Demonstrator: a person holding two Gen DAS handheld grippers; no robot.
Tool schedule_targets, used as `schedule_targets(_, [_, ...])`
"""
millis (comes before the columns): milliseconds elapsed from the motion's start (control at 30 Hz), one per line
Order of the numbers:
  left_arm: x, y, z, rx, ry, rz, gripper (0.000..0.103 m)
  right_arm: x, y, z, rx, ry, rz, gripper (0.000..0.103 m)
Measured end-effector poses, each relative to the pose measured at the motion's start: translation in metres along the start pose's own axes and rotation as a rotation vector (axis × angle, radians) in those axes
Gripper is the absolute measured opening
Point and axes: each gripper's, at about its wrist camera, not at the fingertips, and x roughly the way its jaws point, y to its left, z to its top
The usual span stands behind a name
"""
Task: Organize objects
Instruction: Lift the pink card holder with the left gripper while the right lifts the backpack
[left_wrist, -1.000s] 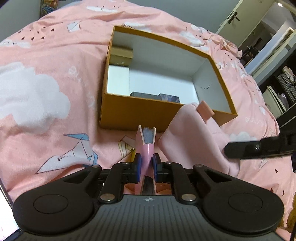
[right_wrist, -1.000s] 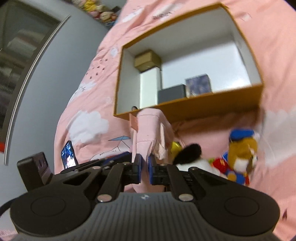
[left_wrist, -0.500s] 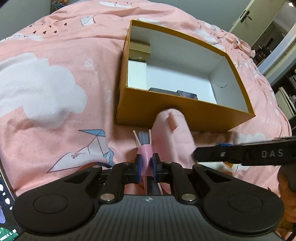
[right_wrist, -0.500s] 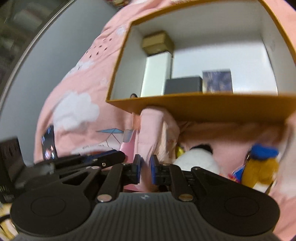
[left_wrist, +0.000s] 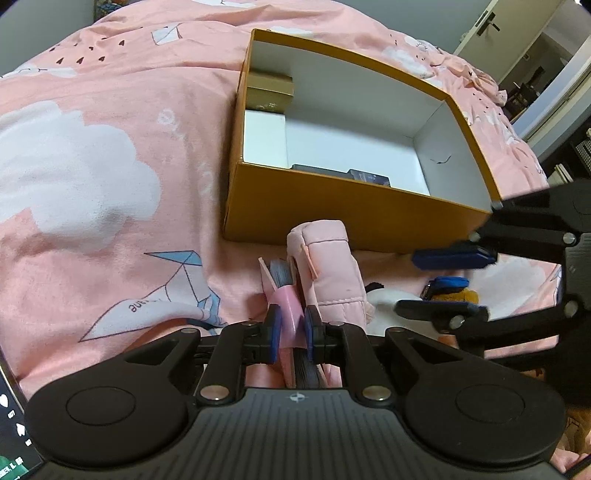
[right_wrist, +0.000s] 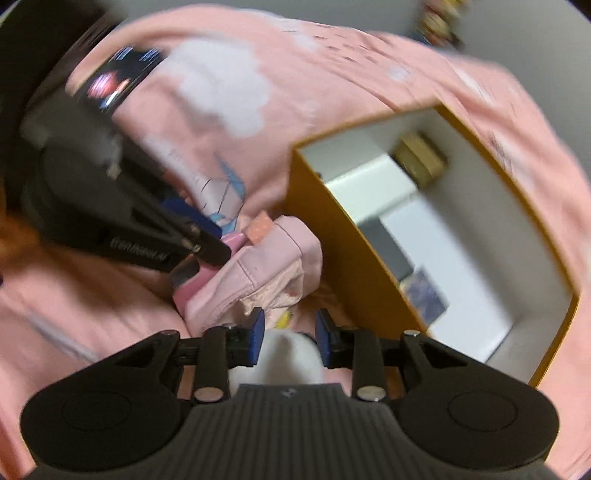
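Now, left hand-held gripper: clenched on a pink strap or flap at the near end of the pink pouch; grey bristle-like strands stand up just beside the clamp, and what they belong to is hard to make out.
Right hand-held gripper: jaws opening, blue pads apart, nothing pressed between them; a white furry shape sits below the gap, partly hidden by the gripper body.
Pink pouch: lies on the bed, its far end close against the near wall of the orange box, outside the box; its underside is hidden.
Plush toy: to the right of the pouch, only blue and brown patches show behind the right gripper's fingers, the rest covered.
Orange box: open, white inside, sitting on the pink bedspread; its near wall hides most of the floor on that side.
Box contents: a tan carton in the far left corner, a white block in front of it, and the top edges of two dark items just above the near wall.
Right wrist view: heavily blurred; the print on the dark items cannot be read.
Screen: cut off at the lower left edge of the left view.
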Motion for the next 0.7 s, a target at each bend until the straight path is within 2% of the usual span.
schedule_targets(233, [0.001, 0.001, 0.001, -0.001, 0.002, -0.006, 0.014, 0.012, 0.04, 0.001, -0.419, 0.008, -0.09, 0.048])
schedule_targets(300, [0.001, 0.002, 0.0, -0.002, 0.003, -0.009, 0.014, 0.014, 0.053, -0.006, -0.573, 0.005, -0.127, 0.055])
schedule_targets(433, [0.001, 0.002, 0.001, 0.0, 0.002, -0.011, 0.014, 0.019, 0.068, -0.019, -0.868, 0.012, -0.195, 0.055])
schedule_targets(533, [0.001, 0.001, 0.0, 0.002, 0.003, -0.014, 0.014, 0.023, 0.07, -0.023, -1.004, 0.014, -0.173, 0.055])
schedule_targets(700, [0.002, 0.003, 0.0, -0.009, 0.006, -0.021, 0.014, 0.032, 0.07, -0.025, -1.15, -0.011, -0.158, 0.055])
